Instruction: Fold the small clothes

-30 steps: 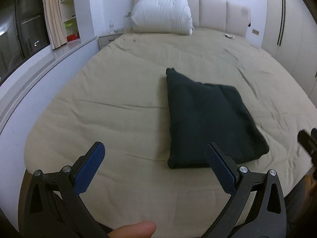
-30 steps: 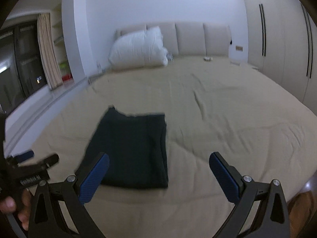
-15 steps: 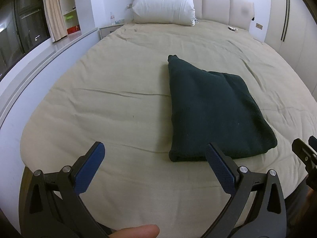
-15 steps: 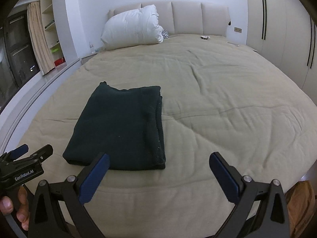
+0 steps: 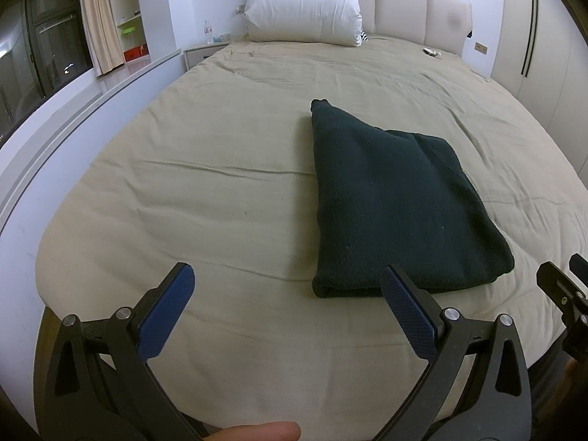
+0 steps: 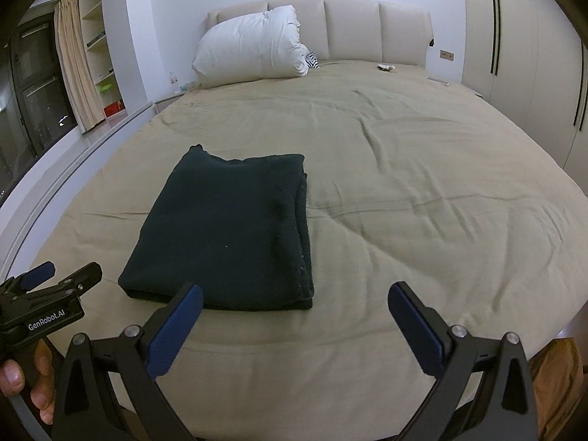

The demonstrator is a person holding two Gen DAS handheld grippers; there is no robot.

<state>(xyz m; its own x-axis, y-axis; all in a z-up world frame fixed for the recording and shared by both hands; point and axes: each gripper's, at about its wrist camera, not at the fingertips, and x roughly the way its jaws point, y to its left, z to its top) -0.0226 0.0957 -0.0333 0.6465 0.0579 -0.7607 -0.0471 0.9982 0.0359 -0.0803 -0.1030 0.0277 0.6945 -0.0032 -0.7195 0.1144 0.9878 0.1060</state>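
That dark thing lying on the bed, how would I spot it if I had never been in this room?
Start at the big beige bed with the white pillow at its headboard. Near the foot end, left of the middle, lies a folded dark green garment, a flat knitted rectangle. It is the only dark item on the pale cover.

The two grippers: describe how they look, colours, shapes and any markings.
Both the left gripper and right gripper have black angular frames with triangular cut-outs and silver screws. Their fingers carry textured dark-blue pads. The left one's side reads "GenRobot.AI" in white. No cables or sleeves are visible.
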